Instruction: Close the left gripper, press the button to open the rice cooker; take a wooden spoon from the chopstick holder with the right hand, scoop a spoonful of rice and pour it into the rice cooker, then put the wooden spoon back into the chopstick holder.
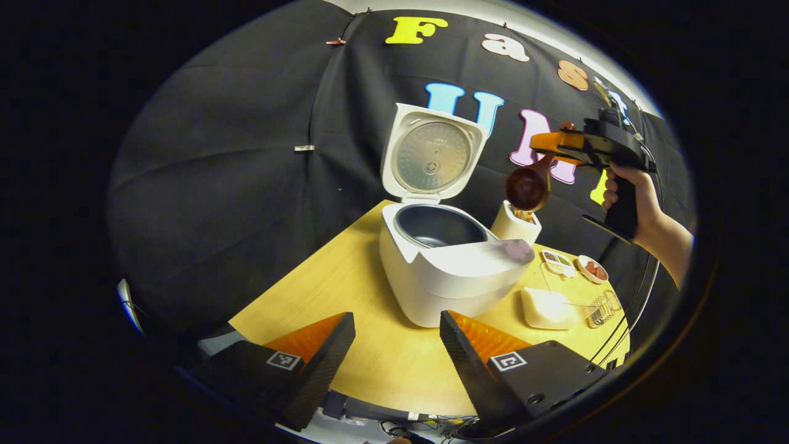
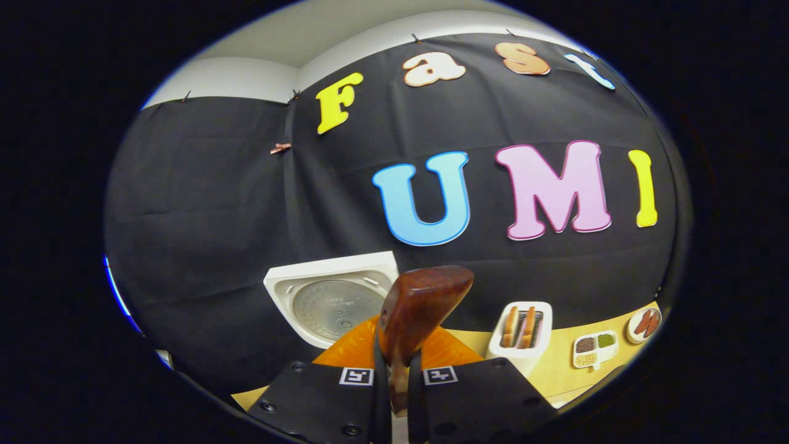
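The white rice cooker (image 1: 444, 271) stands on the wooden table with its lid (image 1: 431, 154) raised and its dark inner pot (image 1: 439, 225) showing. My left gripper (image 1: 394, 345) hovers open in front of it, with nothing between its fingers. Behind the cooker is the white chopstick holder (image 1: 516, 225). Just above the holder, a hand holds my right gripper (image 1: 545, 147), which is shut on the handle of the wooden spoon (image 1: 527, 188); the spoon's bowl hangs downward. In the right gripper view the wooden spoon (image 2: 425, 302) rises from between the shut right gripper (image 2: 399, 370), with the lid (image 2: 333, 302) to the left and the chopstick holder (image 2: 521, 333) to the right.
To the right of the cooker are a white container (image 1: 548, 307), a small wire rack (image 1: 601, 311), a divided dish (image 1: 558, 260) and a small bowl (image 1: 593, 269). The divided dish (image 2: 595, 348) and the small bowl (image 2: 645, 324) lie to the right of the holder. More wooden utensils stand in the holder.
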`<move>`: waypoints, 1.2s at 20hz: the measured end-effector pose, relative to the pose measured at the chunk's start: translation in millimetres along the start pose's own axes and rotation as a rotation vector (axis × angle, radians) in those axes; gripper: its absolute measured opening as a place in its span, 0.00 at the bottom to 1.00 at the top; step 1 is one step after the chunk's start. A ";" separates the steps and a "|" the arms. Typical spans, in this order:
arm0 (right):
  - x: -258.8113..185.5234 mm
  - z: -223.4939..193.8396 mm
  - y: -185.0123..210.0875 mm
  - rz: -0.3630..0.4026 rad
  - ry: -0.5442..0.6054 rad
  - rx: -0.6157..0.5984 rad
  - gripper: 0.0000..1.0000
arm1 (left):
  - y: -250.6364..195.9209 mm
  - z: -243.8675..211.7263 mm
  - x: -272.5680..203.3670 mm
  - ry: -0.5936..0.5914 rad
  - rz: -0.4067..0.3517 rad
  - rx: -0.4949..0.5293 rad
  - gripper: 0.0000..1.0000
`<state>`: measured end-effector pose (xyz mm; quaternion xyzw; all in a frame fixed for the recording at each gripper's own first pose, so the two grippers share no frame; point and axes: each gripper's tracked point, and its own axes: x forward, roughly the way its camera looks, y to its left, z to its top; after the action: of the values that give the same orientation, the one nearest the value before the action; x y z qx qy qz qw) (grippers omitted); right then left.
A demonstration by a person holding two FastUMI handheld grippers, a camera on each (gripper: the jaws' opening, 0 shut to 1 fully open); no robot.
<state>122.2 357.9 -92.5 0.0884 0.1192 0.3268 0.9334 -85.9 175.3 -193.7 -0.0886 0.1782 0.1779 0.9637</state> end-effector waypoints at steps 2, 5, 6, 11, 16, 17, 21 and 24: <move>-25.6 5.6 -43.7 -0.069 -0.005 0.005 0.14 | -19.9 0.3 2.0 0.001 -0.025 0.014 0.96; -67.6 17.3 -110.0 -0.165 -0.014 0.009 0.14 | -56.9 6.5 3.0 -0.012 -0.069 0.035 0.96; -80.5 21.5 -130.9 -0.198 -0.017 0.008 0.14 | -67.3 7.1 4.4 -0.017 -0.076 0.046 0.96; -137.9 19.9 -236.0 -0.346 -0.005 0.027 0.14 | -125.3 15.4 7.2 -0.035 -0.099 0.089 0.95; -187.6 0.3 -314.9 -0.444 0.037 0.089 0.14 | -171.5 18.2 10.7 -0.031 -0.108 0.120 0.96; -194.8 -6.2 -330.3 -0.464 0.047 0.100 0.14 | -181.0 17.9 11.6 -0.021 -0.109 0.113 0.96; -213.5 -34.1 -380.0 -0.514 0.091 0.169 0.14 | -219.3 33.1 12.4 -0.027 -0.117 0.068 0.96; -222.7 -62.5 -404.5 -0.533 0.133 0.221 0.14 | -236.9 50.5 13.1 -0.059 -0.095 0.051 0.96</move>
<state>174.1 -88.9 -213.8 0.1337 0.2338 0.0603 0.9612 30.0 -26.9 -126.7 -0.0671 0.1500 0.1299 0.9778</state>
